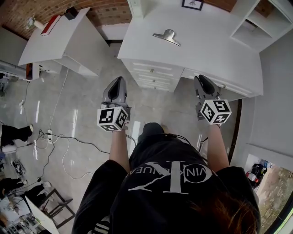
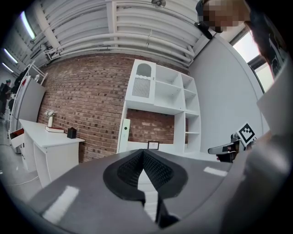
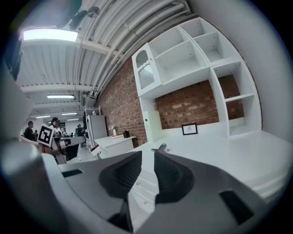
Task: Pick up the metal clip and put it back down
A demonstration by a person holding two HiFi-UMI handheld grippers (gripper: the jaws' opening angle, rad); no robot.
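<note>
Facing desk (image 1: 206, 43): left gripper (image 1: 119, 80), right gripper (image 1: 200, 78)

The right gripper (image 3: 146, 155) held its fingers (image 3: 126, 176) slightly apart, empty; beyond them the metal clip (image 3: 160, 148) lay on the white desk (image 3: 219, 153).

White furniture in a brick-walled workroom

A white desk (image 1: 206, 41) with drawers fills the upper middle of the head view, with a white shelf unit (image 1: 256, 20) at the upper right and a second white table (image 1: 62, 41) at the upper left. A red brick wall (image 1: 110, 11) runs along the top edge. Black cables (image 1: 75, 139) trail across the pale glossy floor (image 1: 82, 105) at left. In the gripper views a ribbed white ceiling (image 3: 68, 68) carries a strip light (image 3: 50, 34), and a plain grey wall (image 2: 219, 91) lies right of the shelves.
</note>
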